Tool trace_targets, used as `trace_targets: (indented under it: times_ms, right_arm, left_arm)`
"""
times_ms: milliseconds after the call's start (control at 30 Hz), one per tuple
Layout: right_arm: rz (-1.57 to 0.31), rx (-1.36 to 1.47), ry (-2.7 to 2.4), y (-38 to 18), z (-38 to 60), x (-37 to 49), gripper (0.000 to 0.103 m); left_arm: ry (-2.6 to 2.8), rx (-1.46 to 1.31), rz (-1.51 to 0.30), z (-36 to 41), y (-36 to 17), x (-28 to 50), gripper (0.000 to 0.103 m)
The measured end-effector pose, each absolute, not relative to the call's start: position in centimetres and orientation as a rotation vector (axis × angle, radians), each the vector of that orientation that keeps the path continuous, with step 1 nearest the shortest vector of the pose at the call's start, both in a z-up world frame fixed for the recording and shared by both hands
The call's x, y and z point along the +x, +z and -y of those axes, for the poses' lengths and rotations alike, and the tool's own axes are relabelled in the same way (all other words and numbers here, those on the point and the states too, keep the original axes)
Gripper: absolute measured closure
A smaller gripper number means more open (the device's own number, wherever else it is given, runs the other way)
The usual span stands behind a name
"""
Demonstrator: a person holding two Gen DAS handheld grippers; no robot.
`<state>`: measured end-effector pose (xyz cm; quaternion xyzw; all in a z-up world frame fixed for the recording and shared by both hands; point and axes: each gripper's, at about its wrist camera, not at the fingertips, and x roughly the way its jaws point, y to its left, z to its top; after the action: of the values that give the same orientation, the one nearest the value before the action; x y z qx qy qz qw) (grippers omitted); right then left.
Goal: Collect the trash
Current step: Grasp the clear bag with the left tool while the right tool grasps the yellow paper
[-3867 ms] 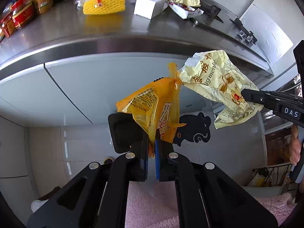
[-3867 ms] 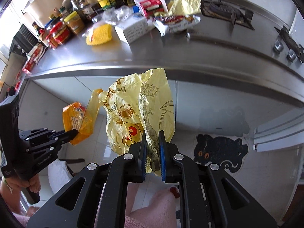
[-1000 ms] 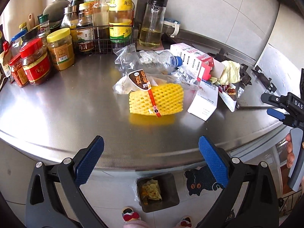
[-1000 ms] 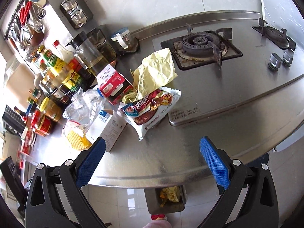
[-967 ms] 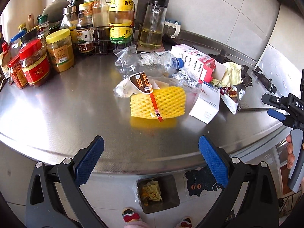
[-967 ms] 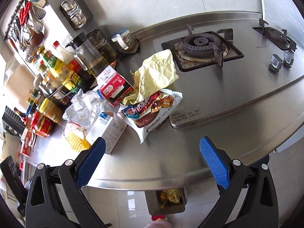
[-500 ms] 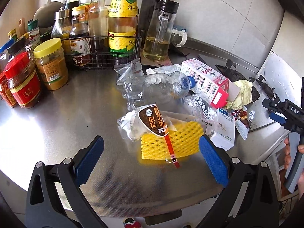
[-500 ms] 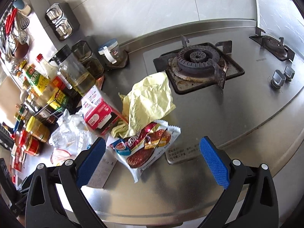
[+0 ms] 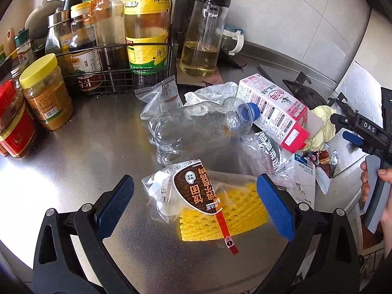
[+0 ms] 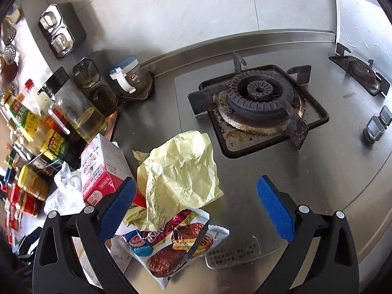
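A yellow foam net sleeve (image 9: 235,214) lies flat on the steel table (image 9: 98,147), under a clear rice-ball wrapper with a brown label (image 9: 193,191). Behind them a crushed clear plastic bottle with a blue cap (image 9: 201,125) lies on its side, touching a tipped pink-and-white carton (image 9: 272,107). A crumpled pale-yellow wrapper (image 10: 178,176) overlaps a chocolate-pie packet (image 10: 171,245).

Readable bits: "DAS" on the right gripper (image 9: 352,128), "DALIYUAN" on the pie wrapper (image 10: 171,242) just below the yellow paper (image 10: 178,171), and 海天 on the green-capped bottle (image 9: 147,24).

steel worktop (image 10: 245,176) with gas hob (image 10: 259,98); grey tiled wall (image 10: 171,12) behind; daylight glare on metal at left.
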<state>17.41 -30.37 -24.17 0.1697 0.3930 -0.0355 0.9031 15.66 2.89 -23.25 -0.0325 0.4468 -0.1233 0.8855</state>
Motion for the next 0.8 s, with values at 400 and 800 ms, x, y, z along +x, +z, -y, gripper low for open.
trace_targets:
  times_ms: [400, 800]
  right_arm:
    - [-0.857, 0.234, -0.017, -25.2, 28.5, 18.8, 0.062]
    - [-0.72, 0.167, 0.033, -21.2, 27.6, 16.7, 0.085]
  left_arm:
    - [-0.293, -0.088, -0.96, -2.9, -24.2, 15.9, 0.052]
    - [-0.314, -0.092, -0.895, -2.7, -22.1, 15.2, 0.089]
